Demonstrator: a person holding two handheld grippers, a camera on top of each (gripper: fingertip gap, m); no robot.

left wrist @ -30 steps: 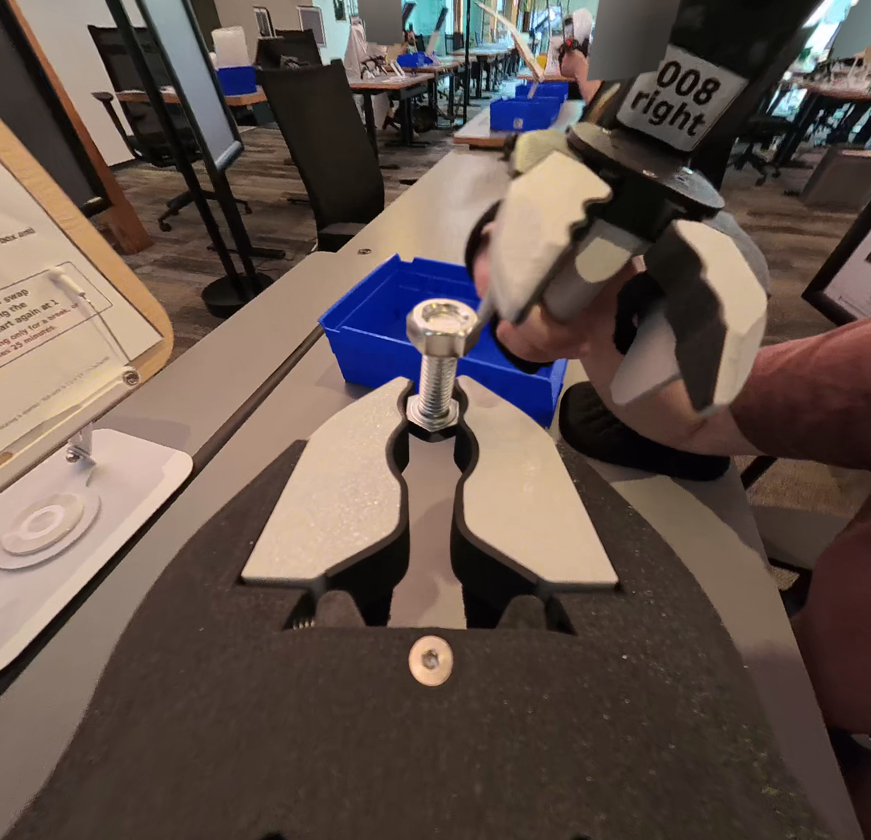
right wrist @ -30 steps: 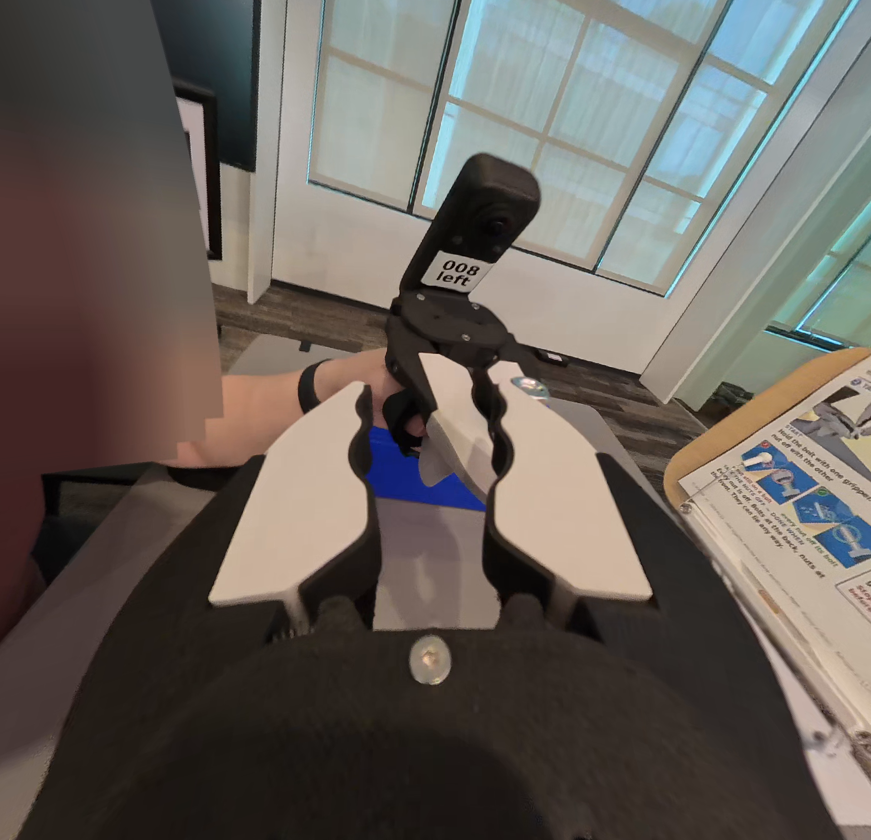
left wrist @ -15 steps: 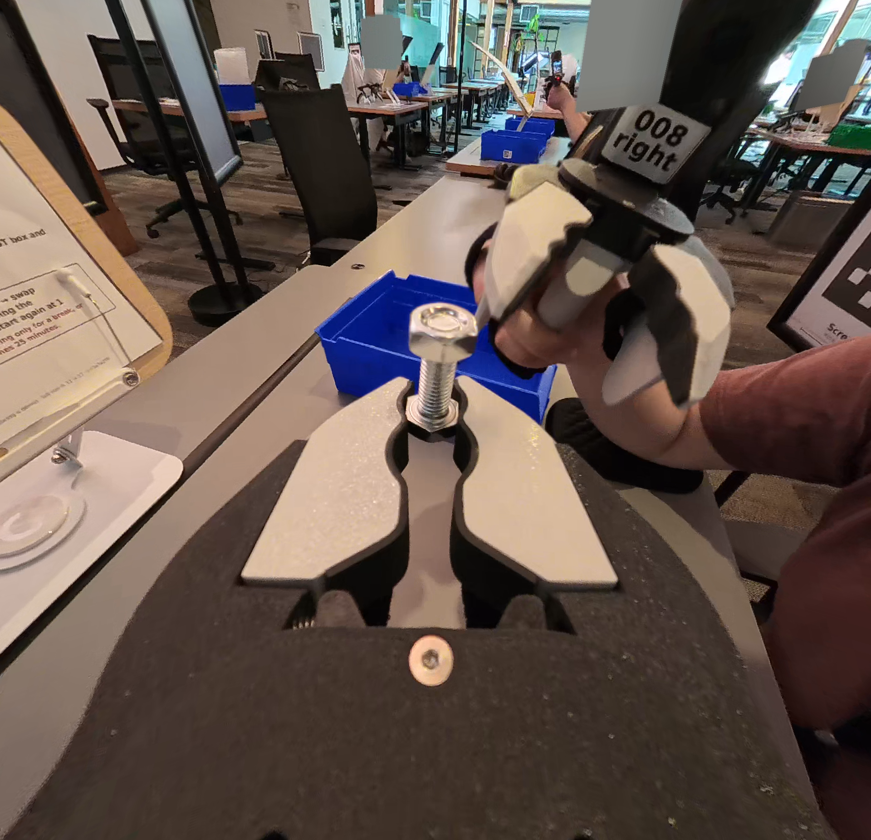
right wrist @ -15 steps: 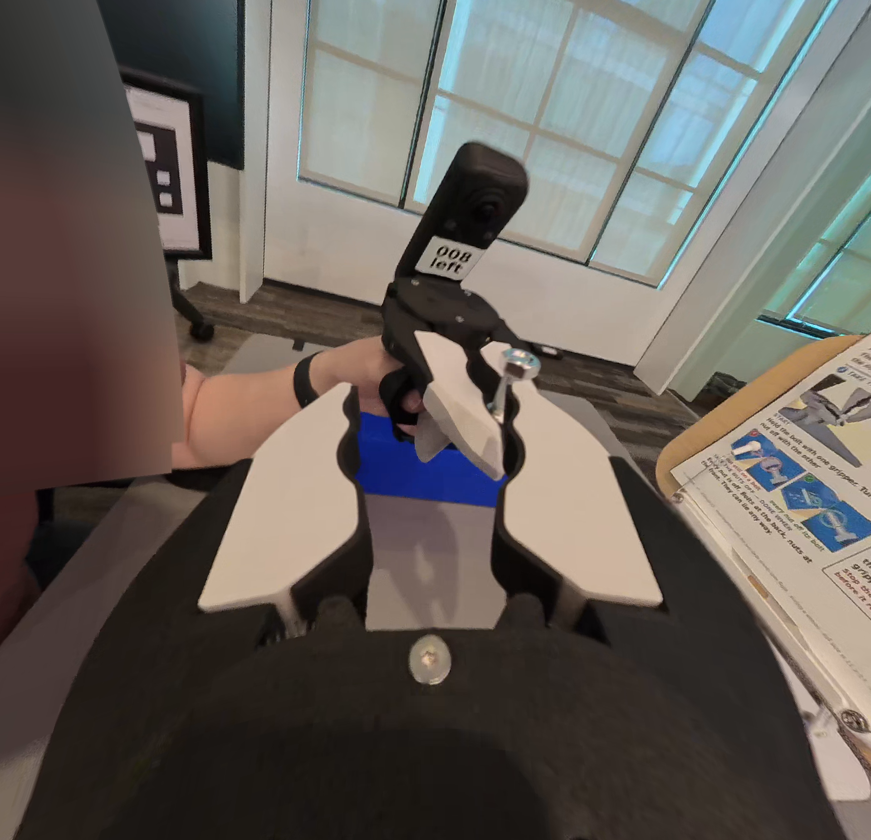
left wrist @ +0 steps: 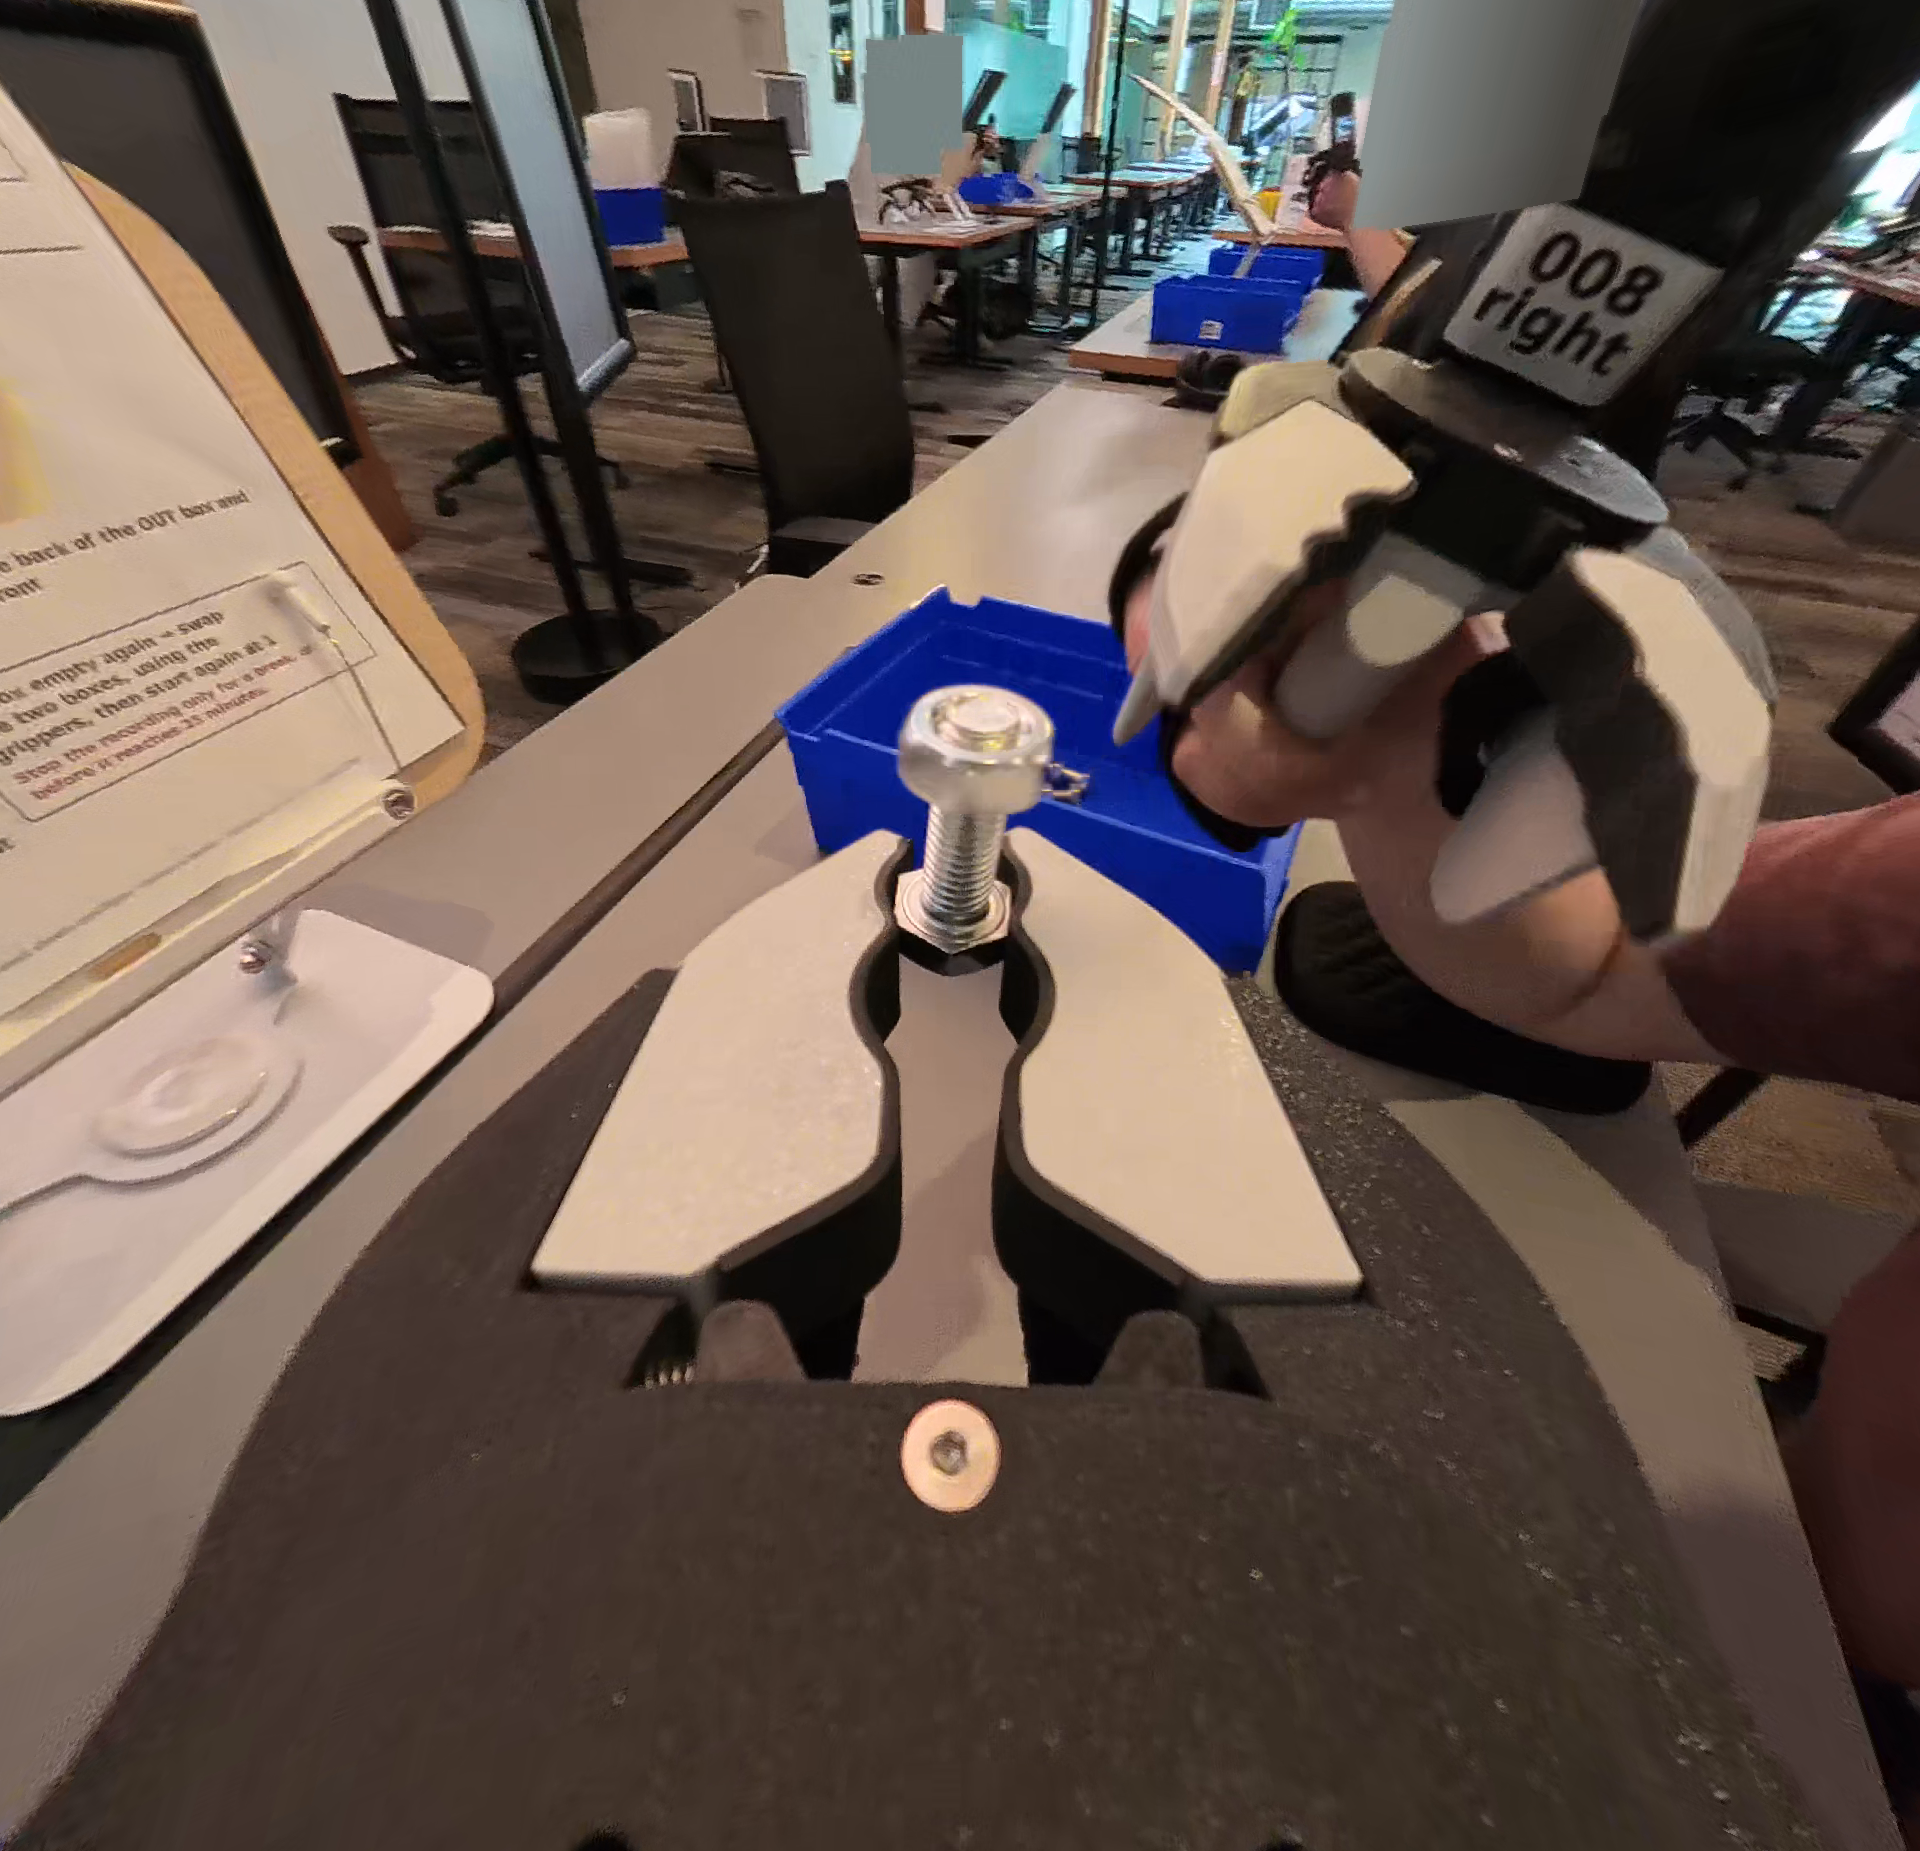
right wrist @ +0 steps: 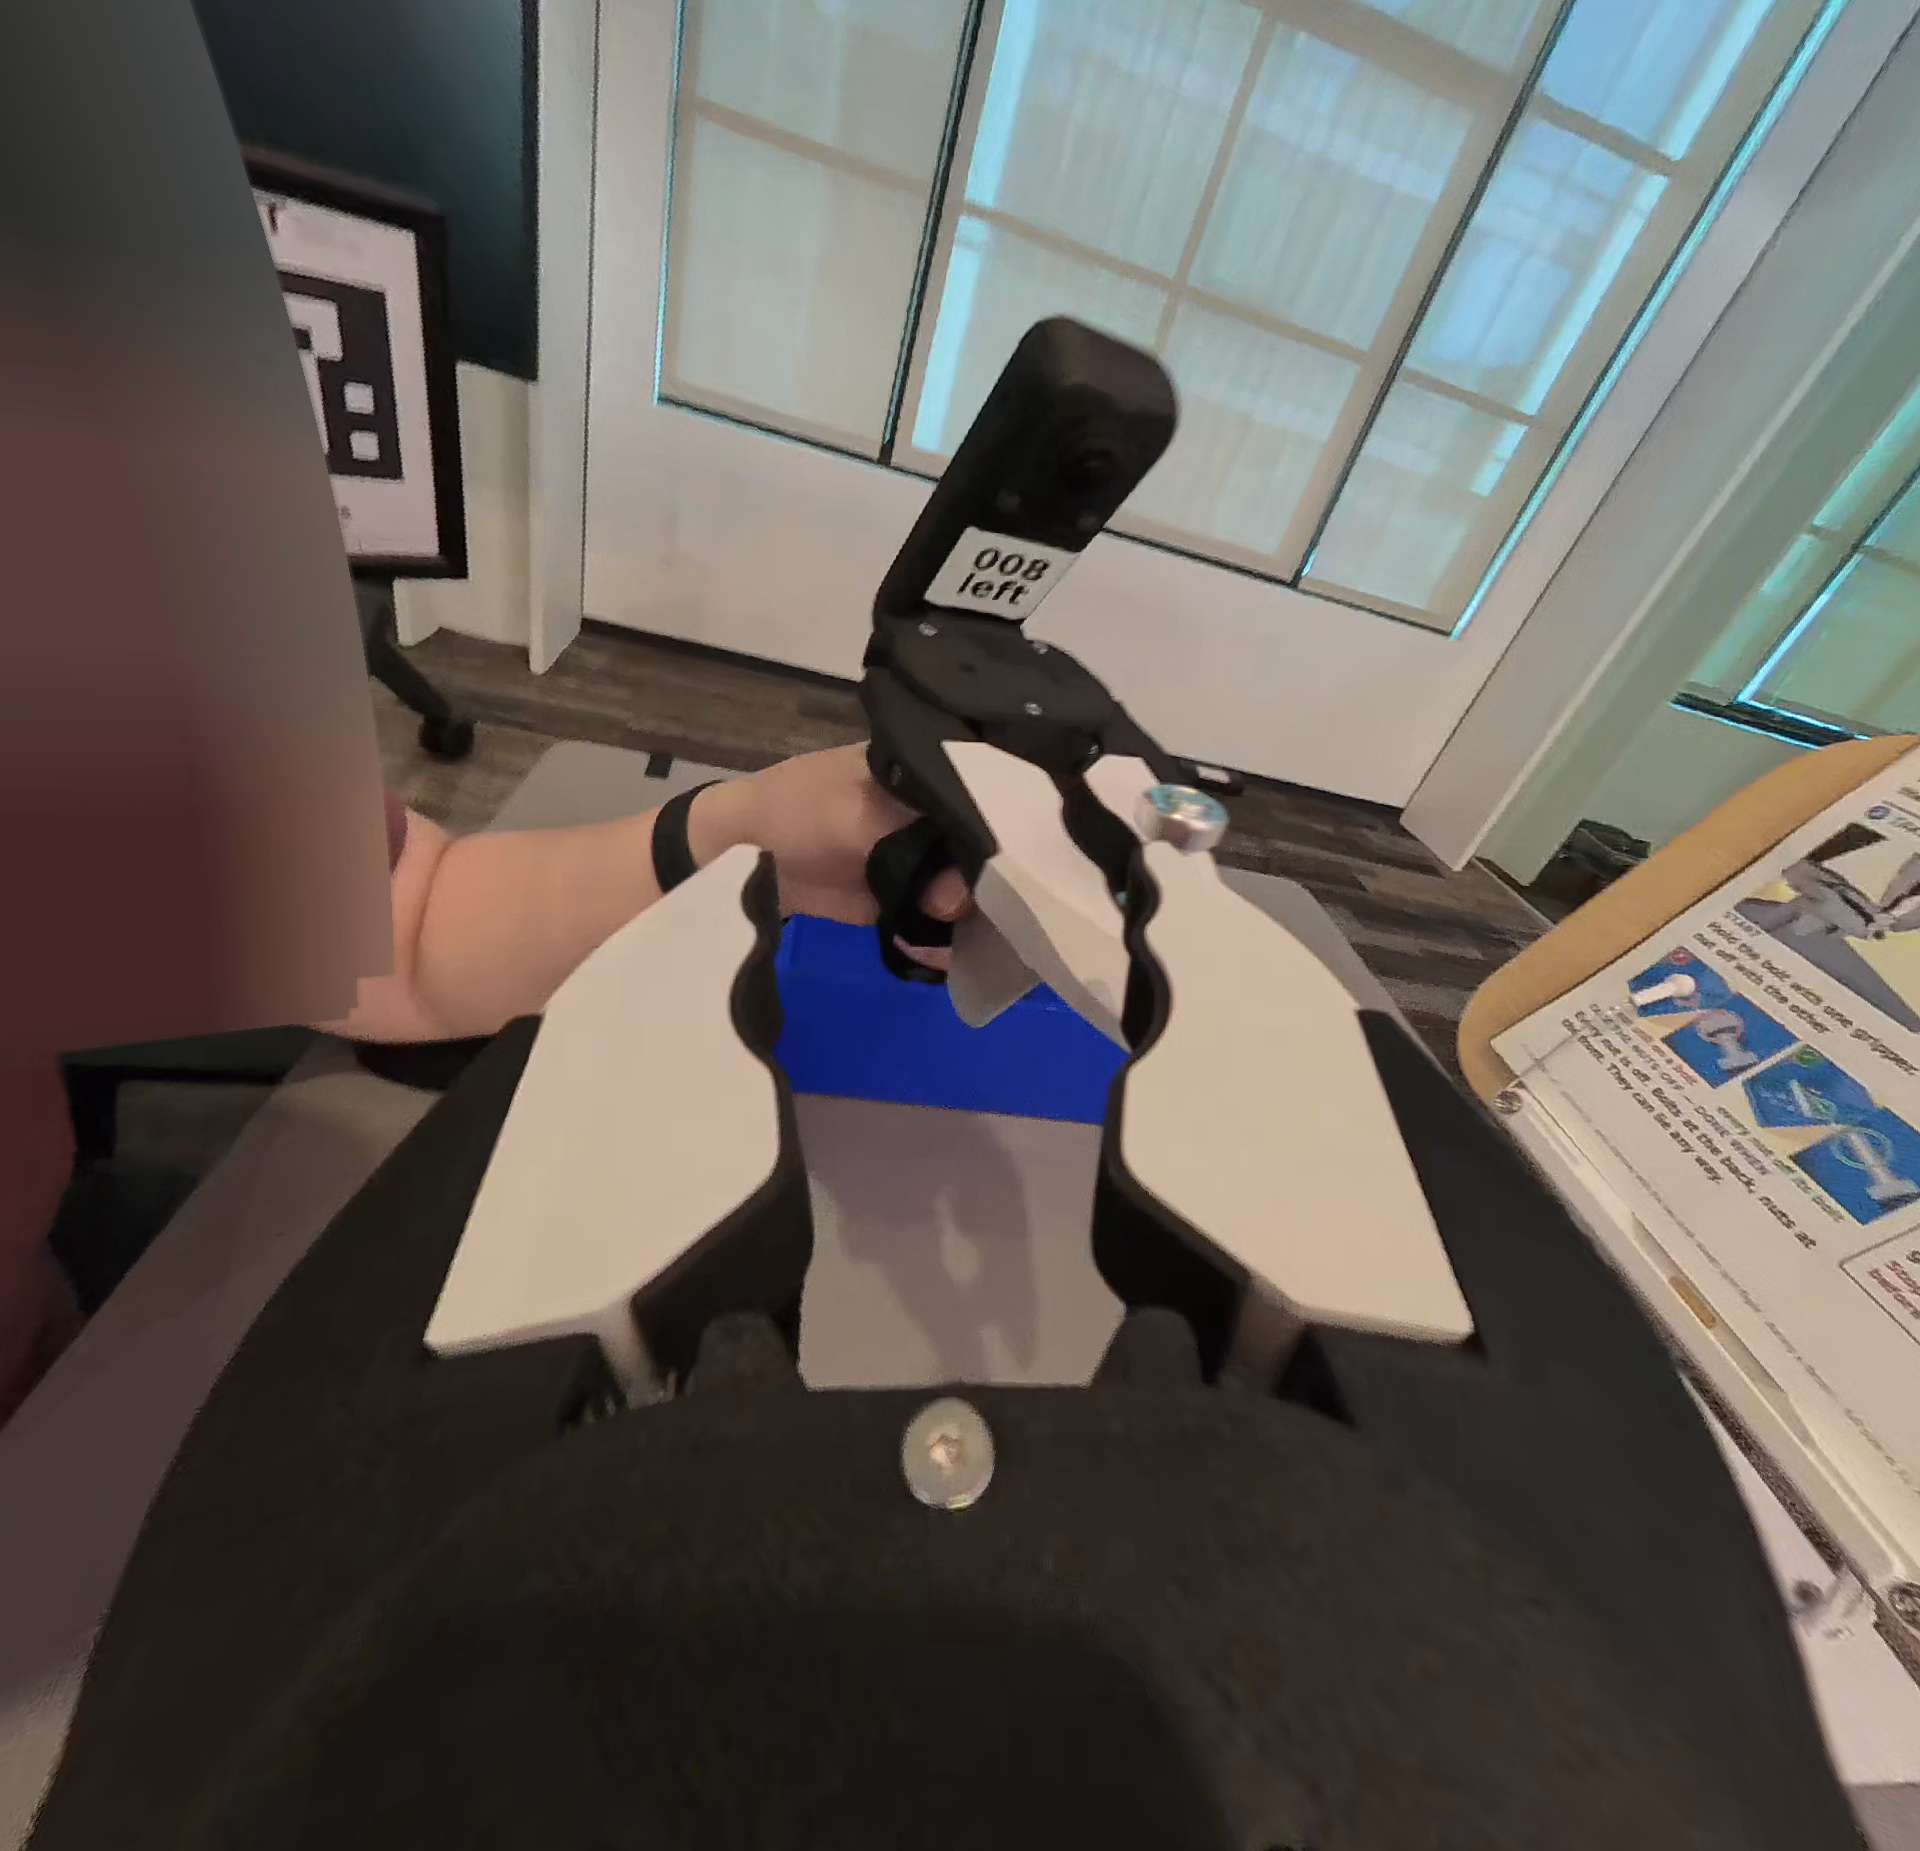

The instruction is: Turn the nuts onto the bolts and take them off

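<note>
Left claw [left wrist: 951, 902] grips the nut [left wrist: 948, 916] on an upright bolt [left wrist: 971, 762]. Right claw [right wrist: 951, 928] hangs spread and empty above the blue bin [left wrist: 1039, 762].

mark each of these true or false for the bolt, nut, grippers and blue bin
1. The left gripper is shut on the nut at the bolt's lower end. True.
2. The bolt lies flat inside the blue bin. False: it stands upright, head up, at the left gripper's fingers.
3. The right gripper is open and holds nothing. True.
4. The right gripper's fingers are clamped on the bolt head. False: they are off to its side, apart from it.
5. The blue bin sits on the grey table. True.
</note>
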